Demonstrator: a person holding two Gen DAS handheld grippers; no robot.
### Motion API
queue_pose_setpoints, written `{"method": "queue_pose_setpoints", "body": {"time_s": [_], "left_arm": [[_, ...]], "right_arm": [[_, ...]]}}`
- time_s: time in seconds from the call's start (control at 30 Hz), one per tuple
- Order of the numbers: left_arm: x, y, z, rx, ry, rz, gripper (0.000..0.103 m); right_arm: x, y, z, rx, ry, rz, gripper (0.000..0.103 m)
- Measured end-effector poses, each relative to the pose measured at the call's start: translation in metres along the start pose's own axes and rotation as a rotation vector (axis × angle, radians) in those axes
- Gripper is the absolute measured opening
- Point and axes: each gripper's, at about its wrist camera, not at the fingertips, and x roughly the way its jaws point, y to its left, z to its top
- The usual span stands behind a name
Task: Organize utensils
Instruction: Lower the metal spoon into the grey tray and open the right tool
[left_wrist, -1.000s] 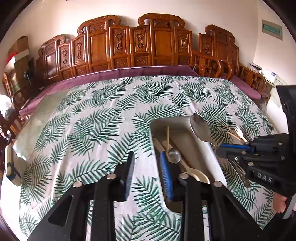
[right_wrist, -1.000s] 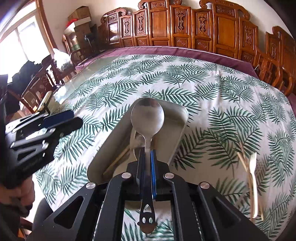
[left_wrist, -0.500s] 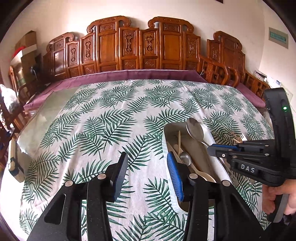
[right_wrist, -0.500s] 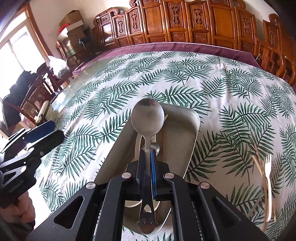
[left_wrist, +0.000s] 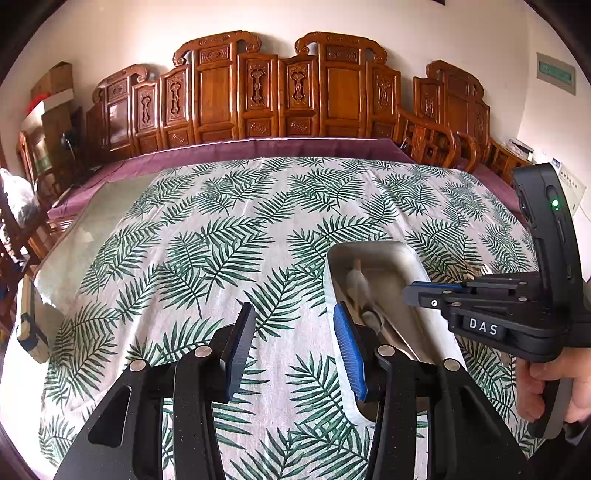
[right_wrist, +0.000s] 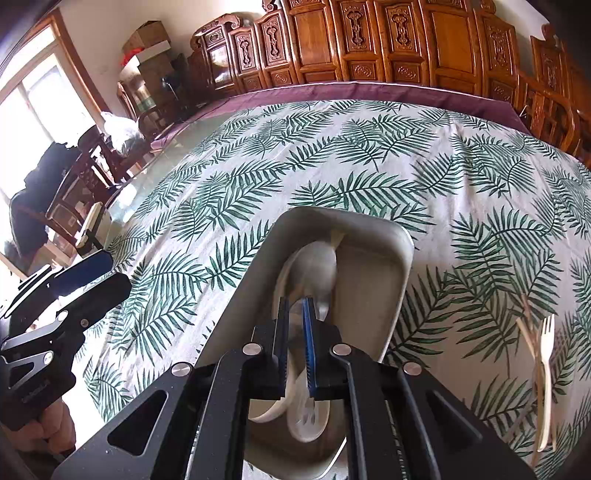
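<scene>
The left tongs hang released and empty over the leaf-print cloth of the worktop, just left of the metal tray, with the right-hand finger overlapping the tray's near left rim in this view. They have drifted a little back from the tray over the last second, and seem only to be waiting.

The change that matters is in the tray: the steel spoon, a second ago gripped by its handle and held above the tray, now appears blurred and tipped inside it, among the pale utensils already there. The right tongs have parted slightly and clamp nothing that I can make out, so the spoon is most likely just let go (whether it has settled flat is too blurred to tell). That would finish this utensil's transfer.

The right tongs point down into the tray's near half, angled along its length. Further right, a pale fork and thin sticks lie on the cloth, well apart from the tray, probably next.
</scene>
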Motion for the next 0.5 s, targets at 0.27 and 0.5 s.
{"method": "queue_pose_setpoints", "body": {"time_s": [0.27,0.5], "left_arm": [[-0.002,-0.015,-0.002,0.026,-0.002,-0.02,0.042],[-0.007,-0.042,-0.006,0.07,-0.001,-0.054,0.042]], "right_arm": [[-0.038,-0.026,-0.021,-0.042,-0.039,-0.035,0.011],[-0.086,-0.083,-0.052,-0.05,-0.062,-0.121,0.011]]}}
